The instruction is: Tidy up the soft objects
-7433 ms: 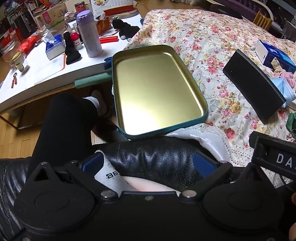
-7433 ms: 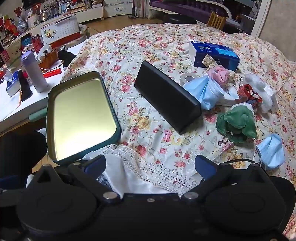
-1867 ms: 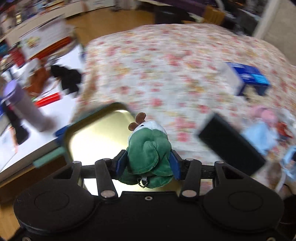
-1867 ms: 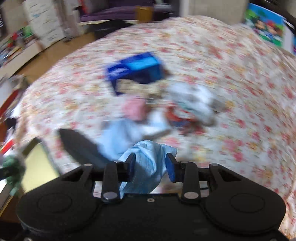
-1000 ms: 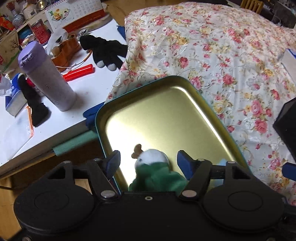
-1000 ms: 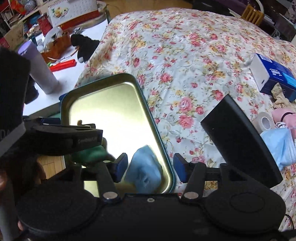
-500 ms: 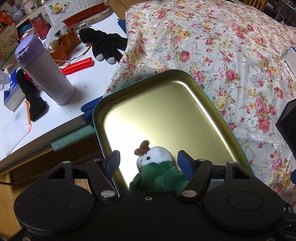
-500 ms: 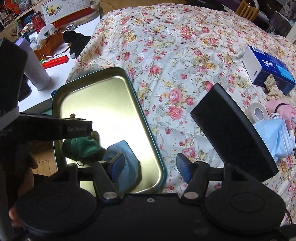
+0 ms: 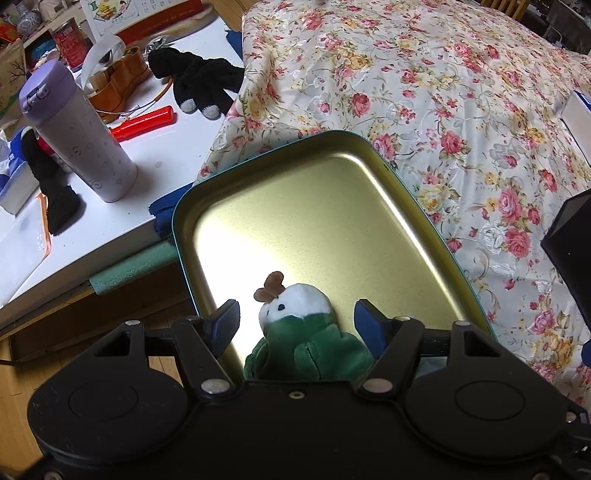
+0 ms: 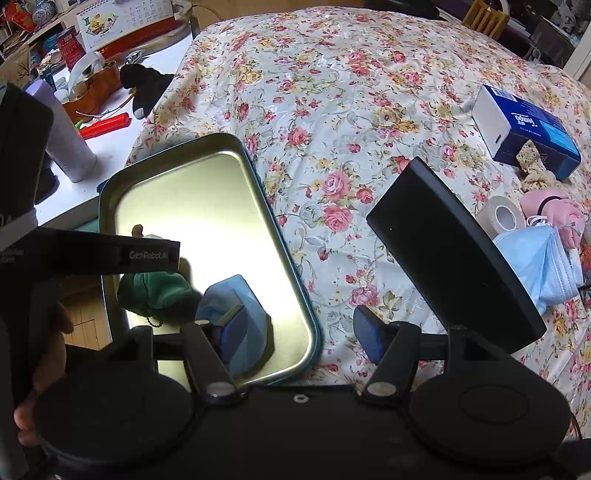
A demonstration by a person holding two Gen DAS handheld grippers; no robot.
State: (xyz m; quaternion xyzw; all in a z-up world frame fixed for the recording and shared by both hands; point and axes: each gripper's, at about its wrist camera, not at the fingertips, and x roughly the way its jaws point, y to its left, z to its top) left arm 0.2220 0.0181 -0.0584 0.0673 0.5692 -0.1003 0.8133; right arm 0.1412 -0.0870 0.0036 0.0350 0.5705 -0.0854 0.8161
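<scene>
Covering most of both views was the flowered bedspread (image 10: 332,92), and beside it stood a white table (image 9: 155,155) crowded with a lilac tumbler (image 9: 77,136), a red tool (image 9: 144,120), black gloves (image 9: 199,86) and a desk calendar (image 10: 125,18).

On the spread's near edge lay the gold metal tray (image 9: 314,206) with its teal rim, and to its right a black case (image 10: 454,254). Farther right sat a blue tissue box (image 10: 528,129) whose white lettering looked like "tempo", a roll of white tape (image 10: 502,214), something pink (image 10: 554,210) and a pale blue face mask (image 10: 543,266).

In the right wrist view the left tongs (image 10: 147,254) reached across the tray, pointing steeply down, a hand (image 10: 40,369) gripping the handle; one finger bore the print "GenRobot.AI". Seen from their own camera, the left tongs (image 9: 297,321) stood apart, neither blue pad touching the green plush toy (image 9: 306,339) between them. The toy lay in the tray's near end: green body, white face, one dot eye, brown tuft on top.

The right tongs (image 10: 295,328), also aimed steeply down, were opening. A crumpled blue mask (image 10: 240,306) lay in the tray's near corner, touching the plush, partly behind the left pad, with the right pad well clear over the bedspread.
</scene>
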